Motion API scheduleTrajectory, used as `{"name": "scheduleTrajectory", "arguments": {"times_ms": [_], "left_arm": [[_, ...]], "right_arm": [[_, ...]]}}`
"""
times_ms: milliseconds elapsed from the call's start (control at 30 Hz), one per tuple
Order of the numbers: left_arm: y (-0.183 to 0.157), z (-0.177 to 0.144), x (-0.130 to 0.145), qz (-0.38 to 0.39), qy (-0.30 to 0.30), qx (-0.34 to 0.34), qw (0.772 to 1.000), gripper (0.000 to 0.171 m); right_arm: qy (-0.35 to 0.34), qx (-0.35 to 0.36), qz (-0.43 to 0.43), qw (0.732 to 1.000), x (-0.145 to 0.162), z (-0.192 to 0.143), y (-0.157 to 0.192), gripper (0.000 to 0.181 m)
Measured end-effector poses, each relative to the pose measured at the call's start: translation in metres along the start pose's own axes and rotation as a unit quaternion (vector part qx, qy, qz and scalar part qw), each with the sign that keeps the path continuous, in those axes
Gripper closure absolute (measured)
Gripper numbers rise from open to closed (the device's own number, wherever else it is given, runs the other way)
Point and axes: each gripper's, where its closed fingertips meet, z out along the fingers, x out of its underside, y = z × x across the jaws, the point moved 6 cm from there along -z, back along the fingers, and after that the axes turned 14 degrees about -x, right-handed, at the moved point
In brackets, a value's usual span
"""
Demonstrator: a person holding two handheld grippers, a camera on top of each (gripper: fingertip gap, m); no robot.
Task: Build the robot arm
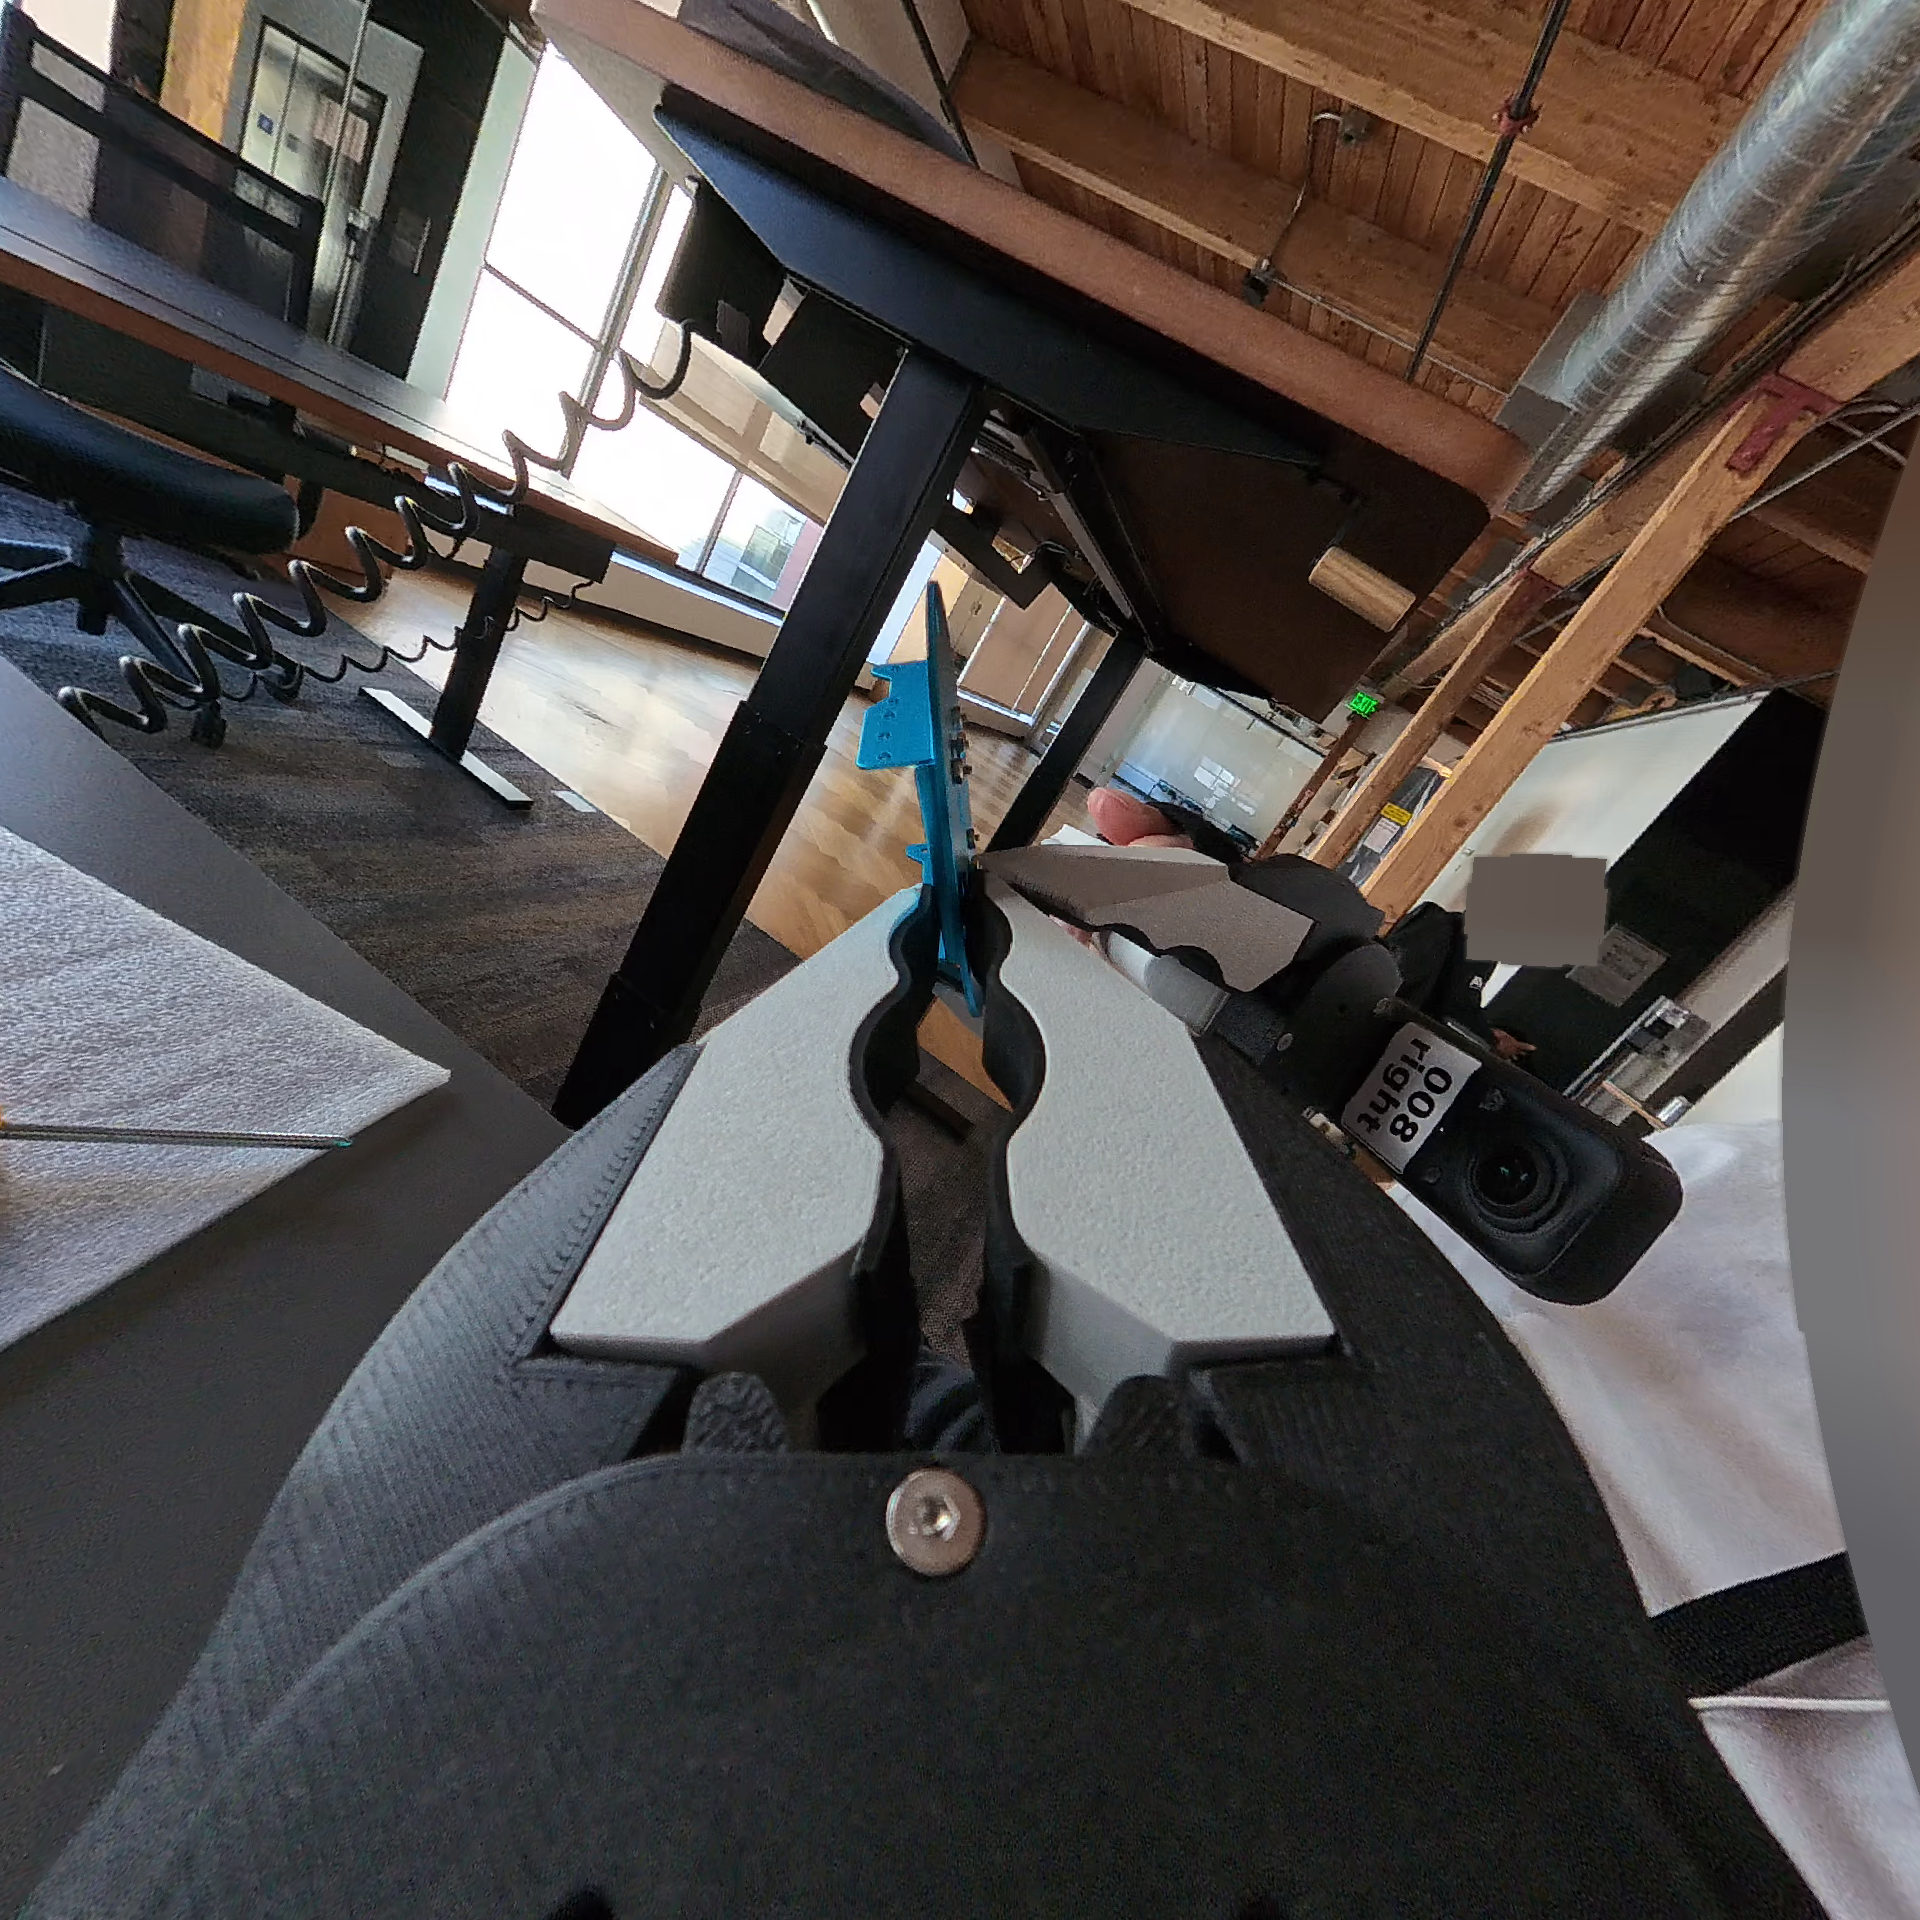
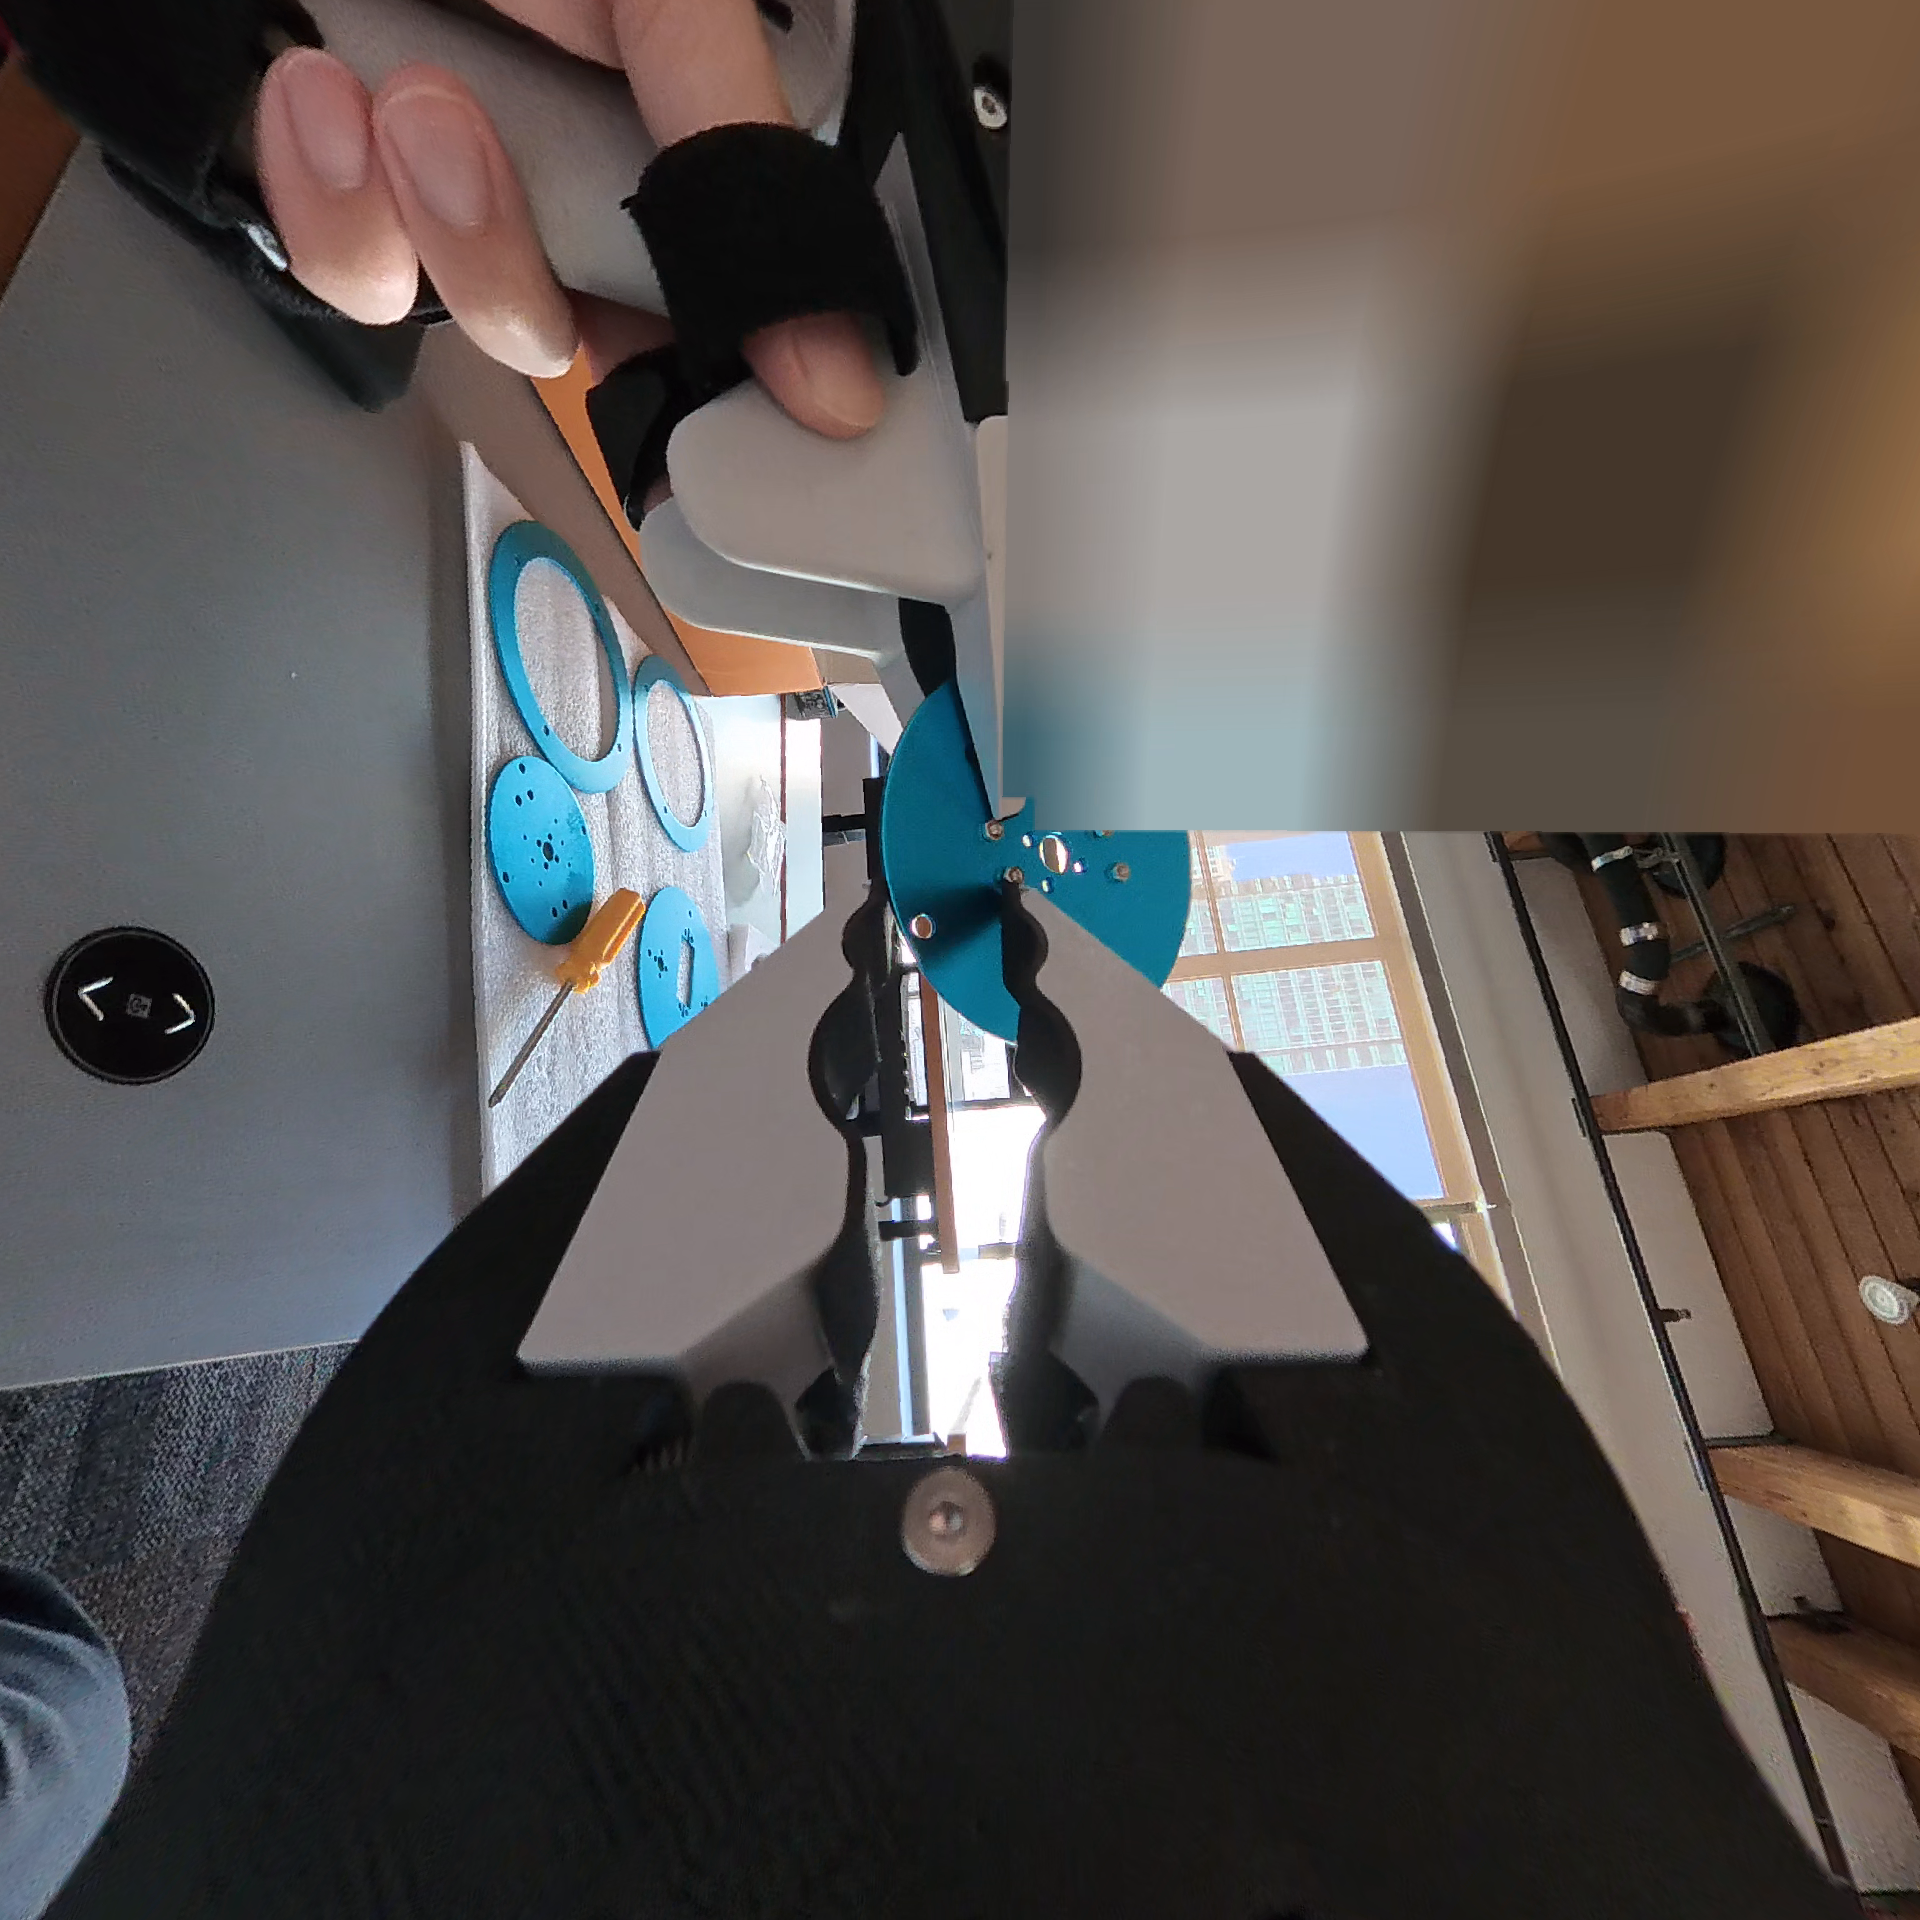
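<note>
My left gripper (image 1: 951, 914) is shut on a blue metal disc (image 1: 940, 748), seen edge-on and held up in the air with a small bracket on its left side. In the right wrist view the disc (image 2: 935, 810) faces the camera, showing holes and small screws. The left gripper (image 2: 935, 665), held by a hand (image 2: 447, 187), clamps its upper edge. My right gripper (image 2: 956, 904) has its jaws a small way apart. Its right fingertip (image 2: 1044, 902) is against a small screw on the disc face. From the left wrist view the right gripper (image 1: 987, 860) touches the disc from the right.
A white foam mat (image 2: 499, 1081) on the grey desk (image 2: 208, 623) holds blue rings (image 2: 561, 655), blue discs (image 2: 540, 842) and a yellow-handled screwdriver (image 2: 597, 945). A round black button (image 2: 130, 1003) is set in the desk. A black desk leg (image 1: 831, 623) and an office chair (image 1: 104, 499) stand beyond. My left and right fingertips are right by each other.
</note>
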Motion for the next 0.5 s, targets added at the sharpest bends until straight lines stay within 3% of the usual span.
{"name": "scheduleTrajectory", "arguments": {"times_ms": [500], "left_arm": [[-0.0044, 0.0019, -0.0002, 0.04, -0.002, -0.026, 0.999, 0.169]], "right_arm": [[0.019, -0.002, 0.014, 1.0, 0.0005, 0.0024, -0.0007, 0.155]]}}
